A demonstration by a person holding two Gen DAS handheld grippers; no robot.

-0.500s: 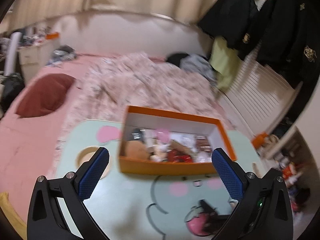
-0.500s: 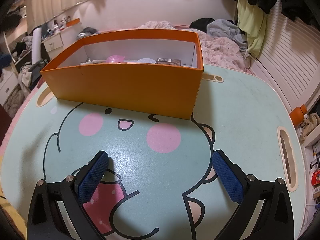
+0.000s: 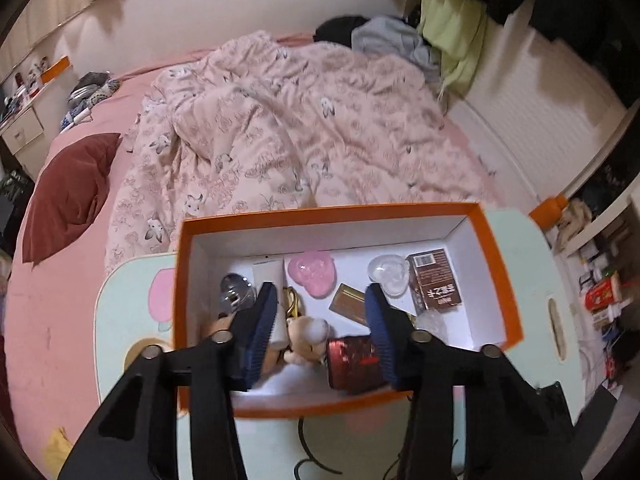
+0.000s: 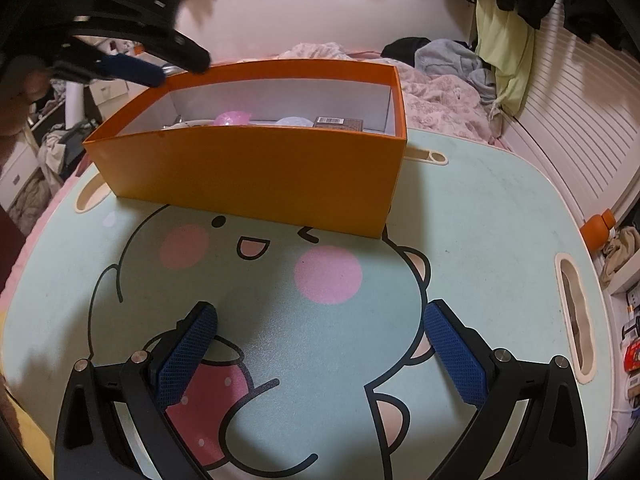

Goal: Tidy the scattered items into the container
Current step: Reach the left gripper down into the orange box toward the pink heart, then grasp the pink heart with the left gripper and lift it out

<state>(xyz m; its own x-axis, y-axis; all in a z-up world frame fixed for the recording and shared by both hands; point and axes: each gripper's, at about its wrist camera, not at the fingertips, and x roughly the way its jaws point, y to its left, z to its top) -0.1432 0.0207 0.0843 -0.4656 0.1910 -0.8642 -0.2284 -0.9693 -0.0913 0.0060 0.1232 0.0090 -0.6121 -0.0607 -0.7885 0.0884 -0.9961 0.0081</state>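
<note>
An orange box with a white inside stands on the mint cartoon table. In it lie a pink round case, a clear round case, a brown carton, a red can, a plush toy, a white tube and a silver piece. My left gripper hovers over the box, jaws partly open, gripping nothing; it also shows as the left gripper above the box's far left corner. My right gripper stands wide open over the bare tabletop.
The table sits on a bed with a rumpled pink duvet and a dark red cushion. An orange bottle stands off the table's right edge. Handle slots cut the table's rim.
My left gripper has moved forward and down over the box, and its jaws have narrowed. It now shows in the right wrist view. The right gripper has barely moved.
</note>
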